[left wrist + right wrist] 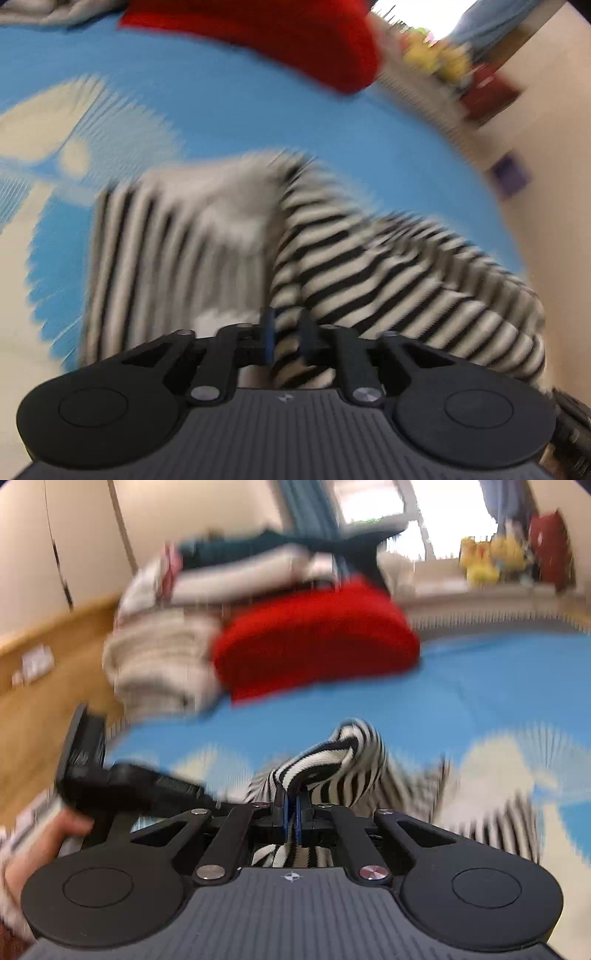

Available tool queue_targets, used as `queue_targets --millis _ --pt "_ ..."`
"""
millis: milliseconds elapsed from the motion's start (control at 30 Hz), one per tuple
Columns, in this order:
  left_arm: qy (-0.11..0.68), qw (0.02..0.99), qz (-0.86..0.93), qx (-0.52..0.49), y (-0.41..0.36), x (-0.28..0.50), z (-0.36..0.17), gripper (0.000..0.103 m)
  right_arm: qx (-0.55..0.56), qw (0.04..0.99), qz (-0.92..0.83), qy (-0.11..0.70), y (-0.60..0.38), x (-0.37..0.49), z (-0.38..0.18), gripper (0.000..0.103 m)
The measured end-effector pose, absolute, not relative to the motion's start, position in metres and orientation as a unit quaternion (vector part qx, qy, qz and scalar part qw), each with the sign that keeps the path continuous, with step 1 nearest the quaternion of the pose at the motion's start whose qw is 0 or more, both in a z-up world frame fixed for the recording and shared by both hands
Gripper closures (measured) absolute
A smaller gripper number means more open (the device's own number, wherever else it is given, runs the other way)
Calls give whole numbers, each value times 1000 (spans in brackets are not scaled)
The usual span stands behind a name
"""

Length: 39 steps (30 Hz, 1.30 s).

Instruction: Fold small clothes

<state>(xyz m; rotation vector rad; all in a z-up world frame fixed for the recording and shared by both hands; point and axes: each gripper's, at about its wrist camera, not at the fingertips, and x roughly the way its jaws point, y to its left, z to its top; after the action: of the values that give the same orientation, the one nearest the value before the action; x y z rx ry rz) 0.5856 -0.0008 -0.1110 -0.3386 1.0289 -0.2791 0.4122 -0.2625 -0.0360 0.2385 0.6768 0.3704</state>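
A small black-and-white striped garment [369,266] lies crumpled on a blue and cream patterned bed cover [258,110]. My left gripper [286,332] is shut on a fold of the striped garment at its near edge. In the right wrist view, my right gripper [293,808] is shut on another bunched part of the striped garment [343,753], which rises in a twist above the fingers. The left gripper's body [110,775] and the hand holding it show at the left of that view. Both views are motion-blurred.
A folded red garment [314,642] lies on the bed cover [480,686] beyond the striped one, also in the left wrist view [295,40]. A stack of folded cream, white and teal clothes [177,635] stands behind it. Yellow toys [487,561] sit on a windowsill.
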Motion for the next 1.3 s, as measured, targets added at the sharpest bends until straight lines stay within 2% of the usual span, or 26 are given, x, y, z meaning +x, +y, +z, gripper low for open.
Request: queue_targets --millis 33,100,167,200,233,267,300,400,467,500,533,633,667,700,733,800,933,1033,1100,1167,1233,1300 --pt "498 842 -120 -170 5 585 -122 63 106 909 177 361 -258 413 -57 99" --pt "488 837 -127 -214 20 582 -126 61 81 882 166 433 -251 417 -97 95" --pt "467 848 -129 -215 25 578 -111 40 86 880 150 443 -258 411 -103 88" --pt "447 861 -129 -206 26 575 -100 35 90 881 158 436 -264 409 -95 76" --pt "425 875 -128 -195 24 572 -88 25 90 888 154 424 -272 405 -84 68" --pt "409 883 -130 -189 22 570 -79 19 82 902 136 402 -278 401 -69 51" --pt "395 889 -136 -189 17 568 -70 18 71 917 118 373 -283 396 -55 45" --pt "383 885 -181 -195 -11 568 -56 17 59 950 101 289 -288 393 -24 46" --pt "394 876 -208 -187 -35 570 -65 13 53 960 119 249 -279 399 -18 52" --pt "403 872 -218 -174 -49 573 -74 13 43 960 129 245 -271 405 -23 62" --pt "409 873 -218 -153 -61 576 -85 13 29 957 138 254 -261 413 -34 68" --pt "431 882 -170 -90 -72 597 -122 13 -41 936 136 323 -234 431 -90 69" --pt "438 883 -150 -80 -69 603 -134 13 -59 927 134 346 -230 434 -112 67" --pt "415 895 -147 -72 -66 604 -139 13 -78 931 124 335 -228 431 -130 58" --pt "403 901 -147 -61 -65 603 -137 13 -107 946 115 284 -227 420 -140 53" --pt "410 896 -153 -75 -60 602 -134 13 -107 947 119 280 -228 415 -134 52" --pt "420 885 -163 -115 -34 586 -129 13 -23 942 135 306 -265 401 -97 51" --pt "394 908 -137 -45 -25 559 -121 13 -77 928 127 342 -261 393 -117 51" --pt "370 923 -108 -8 -19 537 -116 13 -57 935 114 332 -265 383 -132 51" --pt "370 923 -102 -13 -8 516 -105 13 -37 933 105 342 -266 371 -113 51" --pt "370 922 -106 -24 4 486 -86 12 2 942 123 311 -275 339 -76 49" --pt "370 923 -103 -25 12 453 -66 7 5 951 127 281 -281 303 -44 35"
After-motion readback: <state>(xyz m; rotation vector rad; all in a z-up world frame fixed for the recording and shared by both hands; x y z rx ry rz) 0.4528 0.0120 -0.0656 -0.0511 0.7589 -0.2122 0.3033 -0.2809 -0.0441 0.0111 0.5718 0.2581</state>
